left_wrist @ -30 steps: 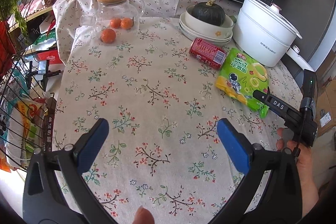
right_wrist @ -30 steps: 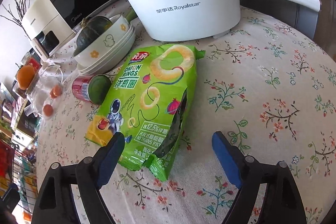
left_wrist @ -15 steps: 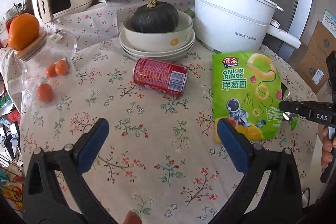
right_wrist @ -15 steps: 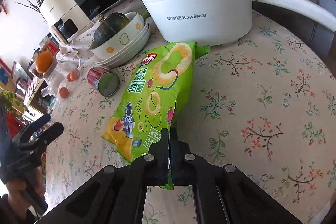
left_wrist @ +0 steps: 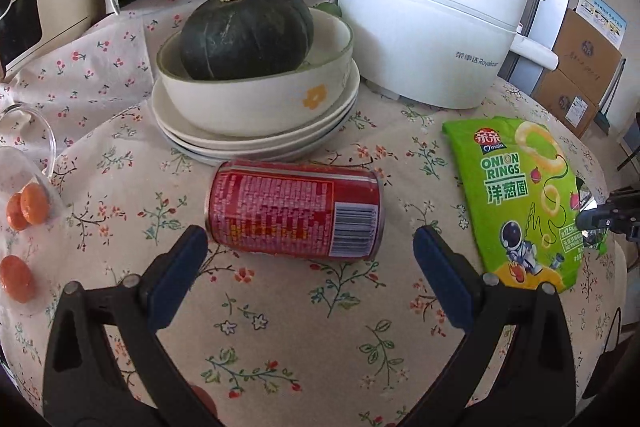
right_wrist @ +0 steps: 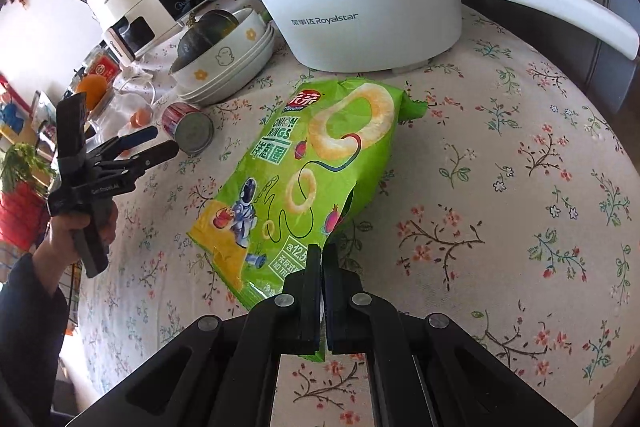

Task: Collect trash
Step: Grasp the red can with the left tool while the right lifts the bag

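Left wrist view: the left gripper stands with jaws spread wide, holding nothing. The red can lies on its side just ahead of the blue pads, its ends lined up between them but not touched. Behind the can, close to it, sit stacked plates carrying a bowl with a dark pumpkin. A white cooker stands at the right rear. Bare floral tablecloth lies beneath and near the jaws.

Right wrist view: the right gripper is clamped on the near torn edge of the green onion-ring bag (its far end lies close to the cooker). The cloth to the right is unoccupied out to the table's rounded edge. The left gripper hovers beside the can.
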Demonstrator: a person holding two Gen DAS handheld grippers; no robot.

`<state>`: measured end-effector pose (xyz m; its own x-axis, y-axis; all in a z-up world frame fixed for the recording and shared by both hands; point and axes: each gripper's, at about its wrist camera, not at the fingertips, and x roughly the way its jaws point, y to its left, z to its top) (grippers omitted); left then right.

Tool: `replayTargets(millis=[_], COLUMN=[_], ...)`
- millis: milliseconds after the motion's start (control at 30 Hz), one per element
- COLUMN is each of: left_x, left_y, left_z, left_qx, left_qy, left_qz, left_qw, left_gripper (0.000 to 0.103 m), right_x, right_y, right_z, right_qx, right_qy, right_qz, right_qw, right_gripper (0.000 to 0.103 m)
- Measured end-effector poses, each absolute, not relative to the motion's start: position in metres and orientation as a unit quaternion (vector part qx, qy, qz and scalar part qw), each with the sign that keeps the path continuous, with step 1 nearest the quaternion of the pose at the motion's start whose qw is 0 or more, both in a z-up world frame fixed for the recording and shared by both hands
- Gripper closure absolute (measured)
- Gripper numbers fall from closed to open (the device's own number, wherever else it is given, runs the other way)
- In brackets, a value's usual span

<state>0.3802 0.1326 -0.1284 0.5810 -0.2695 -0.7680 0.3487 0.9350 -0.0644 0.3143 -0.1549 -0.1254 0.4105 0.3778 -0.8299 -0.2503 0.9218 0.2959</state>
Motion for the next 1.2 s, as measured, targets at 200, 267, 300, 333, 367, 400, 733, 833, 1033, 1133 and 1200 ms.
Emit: replayTargets(millis=[200, 267, 300, 333, 367, 400, 733, 833, 1033, 1133, 1200], left_x=[0.387, 0.383, 0.381, 0.377, 0.372, 0.366, 0.293, 0.265, 0.209, 0.184, 0.17], left_y=[0.138, 0.138, 0.138, 0.137, 0.136, 0.135, 0.119, 0.111, 0.089, 0.079, 0.073], left_z=[-0.137, -0.135, -0.134, -0.132, -0.13, -0.128, -0.096, -0.084, -0.061, -0.056, -0.054], left_qx=[0.032, 0.027, 0.025, 0.024, 0.025, 0.024, 0.017, 0.01, 0.002, 0.0, -0.001], left_qy=[0.433, 0.432, 0.432, 0.432, 0.431, 0.431, 0.431, 0.431, 0.426, 0.432, 0.435], left_qz=[-0.179, -0.18, -0.18, -0.178, -0.176, -0.177, -0.161, -0.156, -0.16, -0.158, -0.16], left_qw=[0.883, 0.883, 0.883, 0.884, 0.885, 0.884, 0.888, 0.889, 0.89, 0.888, 0.886], left_gripper=[0.006, 0.013, 0.013, 0.013, 0.013, 0.013, 0.013, 0.013, 0.013, 0.013, 0.013], right_x=[0.315, 0.312, 0.311, 0.309, 0.308, 0.305, 0.254, 0.233, 0.188, 0.166, 0.152], right_y=[-0.151, -0.151, -0.151, -0.15, -0.149, -0.149, -0.161, -0.168, -0.186, -0.198, -0.205], right_z=[-0.132, -0.131, -0.13, -0.128, -0.125, -0.122, -0.063, -0.048, -0.019, -0.01, -0.005], right_qx=[0.053, 0.051, 0.05, 0.049, 0.049, 0.048, 0.086, 0.101, 0.124, 0.136, 0.141], right_qy=[0.517, 0.517, 0.517, 0.516, 0.515, 0.513, 0.471, 0.46, 0.437, 0.429, 0.425], right_qz=[0.187, 0.185, 0.184, 0.184, 0.185, 0.184, 0.179, 0.178, 0.172, 0.17, 0.167], right_qw=[0.834, 0.834, 0.835, 0.835, 0.835, 0.837, 0.859, 0.864, 0.874, 0.877, 0.878], right_gripper=[0.101, 0.101, 0.101, 0.101, 0.101, 0.101, 0.101, 0.101, 0.101, 0.101, 0.101])
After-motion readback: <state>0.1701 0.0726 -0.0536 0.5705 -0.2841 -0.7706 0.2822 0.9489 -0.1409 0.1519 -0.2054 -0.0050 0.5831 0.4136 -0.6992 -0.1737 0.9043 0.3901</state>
